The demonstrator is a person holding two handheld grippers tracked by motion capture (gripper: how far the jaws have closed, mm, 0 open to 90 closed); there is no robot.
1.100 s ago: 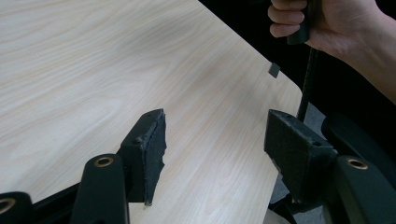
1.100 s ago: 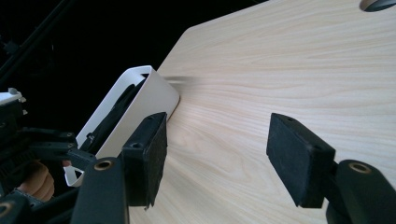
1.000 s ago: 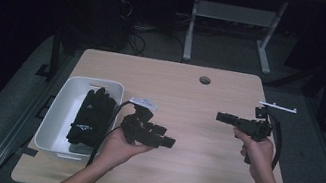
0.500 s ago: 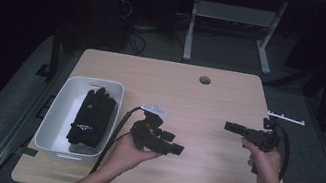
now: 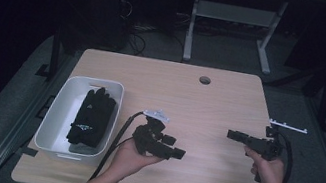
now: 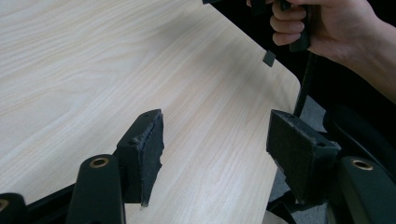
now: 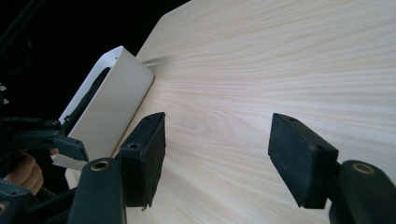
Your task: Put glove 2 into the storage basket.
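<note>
Moving apart, both hands have slid away from the white bin [image 5: 62, 119] toward the right. The left gripper [image 5: 179, 152] and right gripper [image 5: 232, 133] both have wide, empty jaws. Black gloves [image 5: 93, 116] lie inside the bin, so nothing looks picked up yet.

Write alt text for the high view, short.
A person holds the left gripper and right gripper, both empty, over a wooden table. A white bin holding black gloves sits at the table's left.
</note>
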